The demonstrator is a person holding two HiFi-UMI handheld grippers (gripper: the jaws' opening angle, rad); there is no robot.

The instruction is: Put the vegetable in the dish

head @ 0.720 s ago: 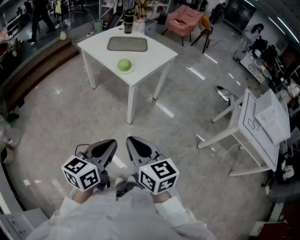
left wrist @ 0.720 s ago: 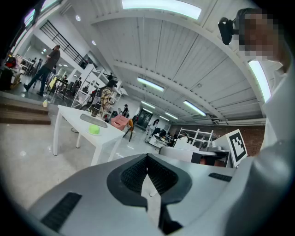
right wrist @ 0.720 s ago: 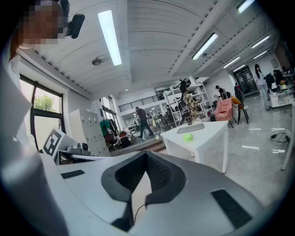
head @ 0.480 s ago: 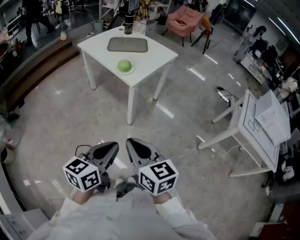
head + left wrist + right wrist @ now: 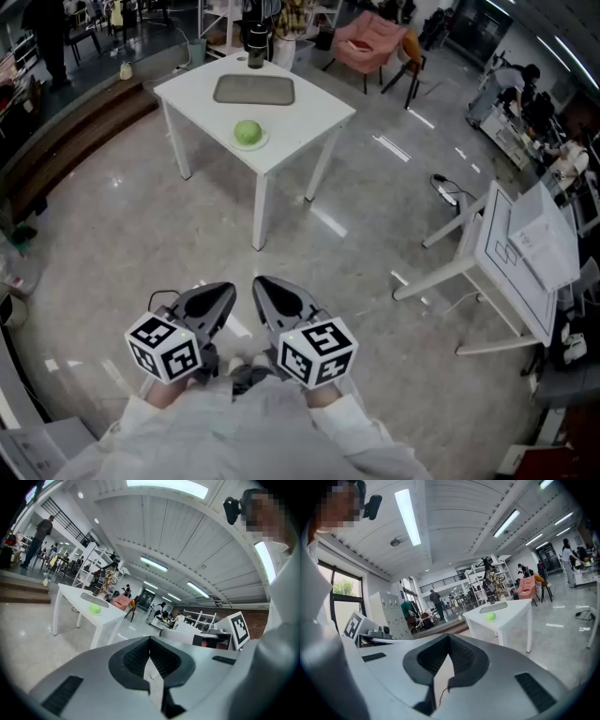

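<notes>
Head view, round green vegetable (image 5: 247,131) on square white table (image 5: 314,101), left gripper (image 5: 219,296) and right gripper (image 5: 268,291) pressed together

Bare floor (image 5: 131,234) before white table (image 5: 314,108)

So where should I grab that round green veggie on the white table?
Probably across the middle, the widest part, of the round green vegetable, coming straight down from above. It is ball-shaped and sits alone on a small pale plate on the white table, so its sides look free all round. It is too far off to show a stem or leaves.
</notes>
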